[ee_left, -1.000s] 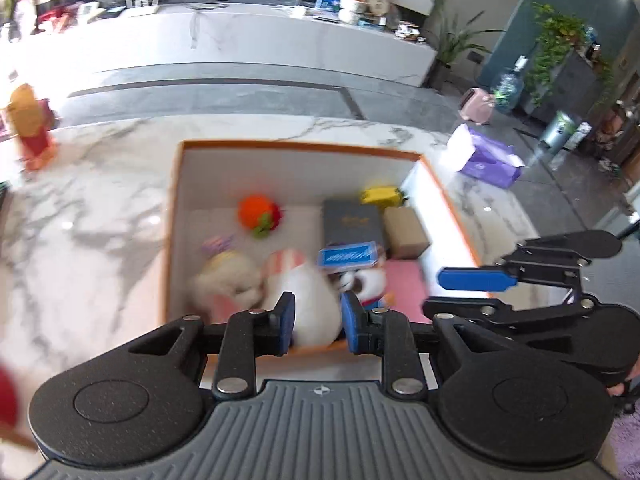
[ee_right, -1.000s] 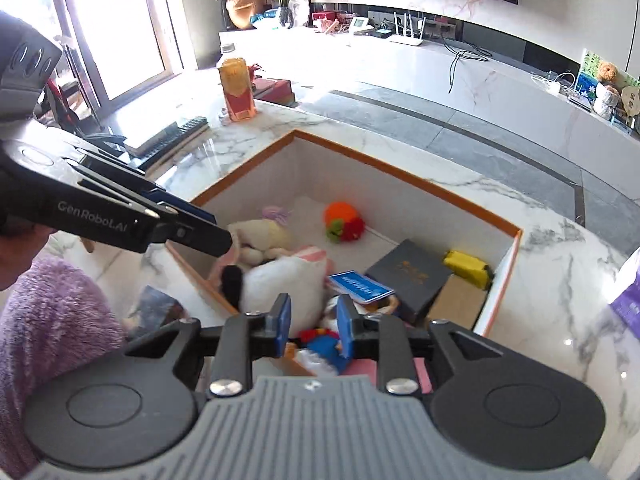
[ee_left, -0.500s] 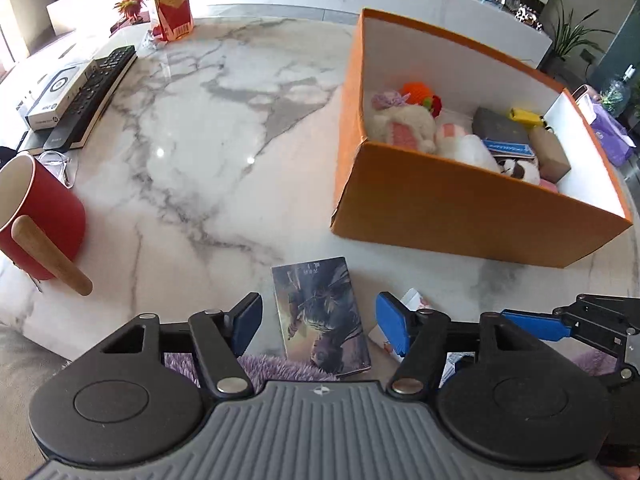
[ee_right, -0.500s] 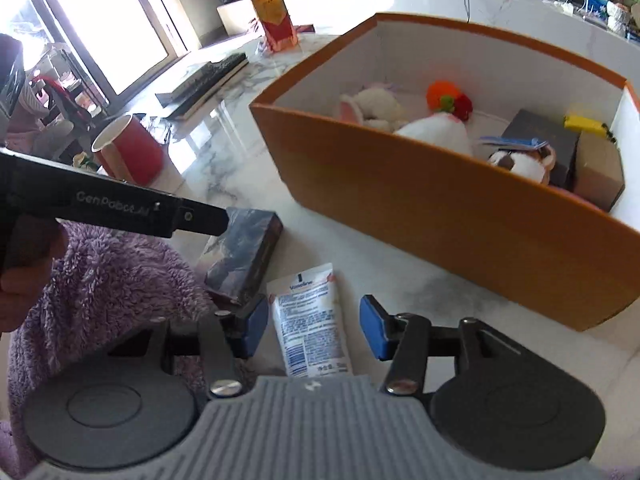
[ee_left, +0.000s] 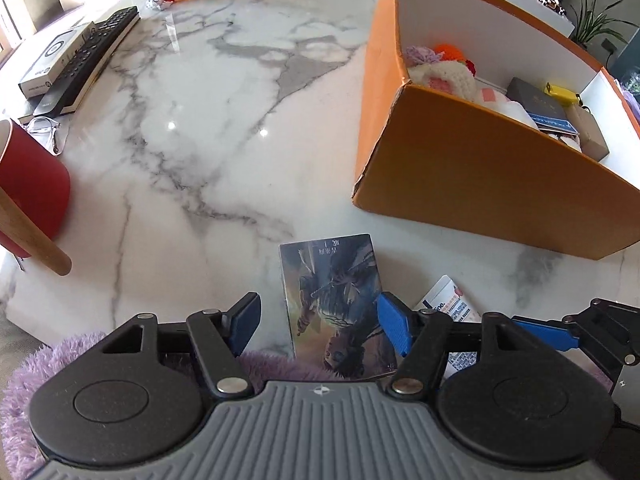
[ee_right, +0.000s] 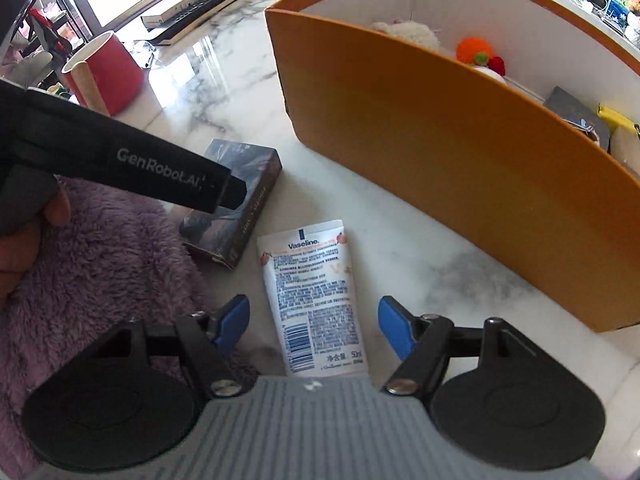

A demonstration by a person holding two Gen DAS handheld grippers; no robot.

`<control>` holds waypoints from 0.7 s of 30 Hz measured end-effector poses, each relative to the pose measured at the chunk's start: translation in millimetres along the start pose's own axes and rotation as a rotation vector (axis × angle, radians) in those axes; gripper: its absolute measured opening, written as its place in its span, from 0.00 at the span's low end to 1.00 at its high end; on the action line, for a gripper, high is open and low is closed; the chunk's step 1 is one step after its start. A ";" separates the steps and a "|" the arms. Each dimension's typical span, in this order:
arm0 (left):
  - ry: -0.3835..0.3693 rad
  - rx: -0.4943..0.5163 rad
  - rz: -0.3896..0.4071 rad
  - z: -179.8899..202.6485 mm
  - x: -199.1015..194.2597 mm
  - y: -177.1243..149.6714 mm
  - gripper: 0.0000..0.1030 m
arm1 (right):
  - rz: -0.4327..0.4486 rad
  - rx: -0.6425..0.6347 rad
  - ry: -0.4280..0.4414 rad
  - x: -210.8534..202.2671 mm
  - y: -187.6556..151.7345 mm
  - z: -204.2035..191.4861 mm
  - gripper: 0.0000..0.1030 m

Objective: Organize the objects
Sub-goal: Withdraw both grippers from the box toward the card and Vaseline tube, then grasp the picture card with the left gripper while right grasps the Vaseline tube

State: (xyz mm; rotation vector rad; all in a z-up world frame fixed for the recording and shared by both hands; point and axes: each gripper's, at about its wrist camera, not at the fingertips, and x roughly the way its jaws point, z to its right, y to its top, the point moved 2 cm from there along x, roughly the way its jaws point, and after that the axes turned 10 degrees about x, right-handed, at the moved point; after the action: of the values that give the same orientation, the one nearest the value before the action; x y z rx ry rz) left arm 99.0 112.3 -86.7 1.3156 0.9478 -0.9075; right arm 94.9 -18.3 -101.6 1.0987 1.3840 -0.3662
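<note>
Both tools lower, spread: left over book, right over tube.

Both grippers have been drawn back from above the box and lowered toward the near edge of the table. One second ago the box was seen from above, with its contents below the fingers; now its orange outer wall is seen from the side. The jaws of the left gripper, nearly closed one second ago, have been opened wide, and the card box is now framed between them. The jaws of the right gripper have been opened in the same way, around the Vaseline tube. Since half a second ago, both items are seen larger and closer.
</note>
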 end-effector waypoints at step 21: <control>-0.038 0.005 -0.085 0.9 19.7 4.7 0.79 | 0.049 0.090 -0.045 -20.9 -2.6 13.2 0.49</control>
State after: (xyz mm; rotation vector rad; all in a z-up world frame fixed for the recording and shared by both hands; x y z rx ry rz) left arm 110.5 111.5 -103.4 1.2659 0.9783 -0.9972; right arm 96.1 -37.8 -86.3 1.1889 1.3096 -0.4181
